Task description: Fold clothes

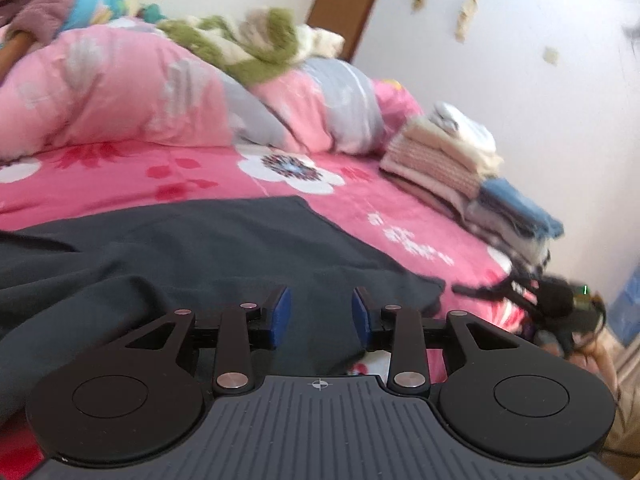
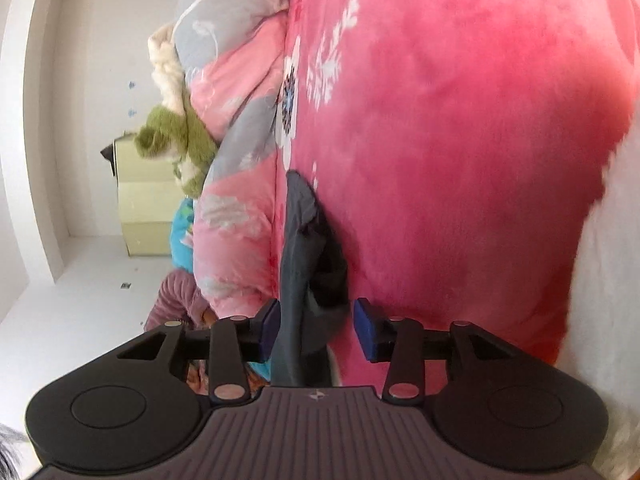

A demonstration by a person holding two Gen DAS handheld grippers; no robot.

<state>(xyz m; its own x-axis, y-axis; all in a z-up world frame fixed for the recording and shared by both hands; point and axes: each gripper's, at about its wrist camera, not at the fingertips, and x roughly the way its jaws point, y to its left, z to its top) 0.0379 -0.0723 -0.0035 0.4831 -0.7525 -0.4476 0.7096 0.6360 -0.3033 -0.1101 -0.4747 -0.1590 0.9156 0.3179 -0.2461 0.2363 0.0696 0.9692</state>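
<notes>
Left claw [image 1: 321, 316] gapes empty just over the dark garment [image 1: 180, 256] spread on the bed [image 1: 360, 200]; right claw [image 2: 316, 330] released too, cloth hanging loose between its jaws. Soft, limp, light: pinch an edge.

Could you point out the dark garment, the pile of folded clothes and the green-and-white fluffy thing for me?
dark garment [image 1: 192, 248]: left wrist view, its flat middle.
pile of folded clothes [image 1: 448, 160]: left wrist view, pale upper layers.
green-and-white fluffy thing [image 1: 256, 44]: left wrist view, green patch.

l tool [image 1: 321, 314]: jaws apart, pads free | r tool [image 2: 316, 329]: jaws apart, rolled sideways
</notes>
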